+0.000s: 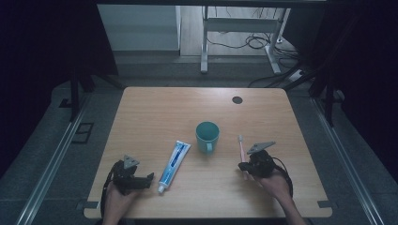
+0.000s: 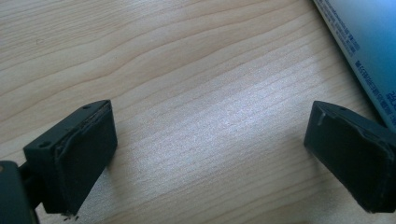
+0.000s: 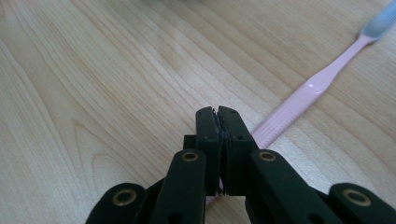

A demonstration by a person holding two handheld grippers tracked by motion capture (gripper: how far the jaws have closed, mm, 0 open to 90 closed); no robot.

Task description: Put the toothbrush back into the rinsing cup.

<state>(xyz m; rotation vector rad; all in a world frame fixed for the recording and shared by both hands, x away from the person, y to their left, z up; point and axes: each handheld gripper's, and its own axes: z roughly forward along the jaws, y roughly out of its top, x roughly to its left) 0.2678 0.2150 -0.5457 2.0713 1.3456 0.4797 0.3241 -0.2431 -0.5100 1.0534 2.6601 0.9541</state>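
The high view is dim, and its edges at 9 and 3 o'clock sink into near black; only the bench [image 1: 155, 112] and the floor strip at 12 o'clock catch soft light. The picture is low in resolution and a little grainy. In the left gripper view a pale glare lies on the wood at the centre, and the toothpaste tube [image 2: 369, 51] at 2 o'clock is blurred. In the right gripper view the toothbrush [image 3: 322, 84] shows a small glint, and its head at 1 o'clock is out of focus.
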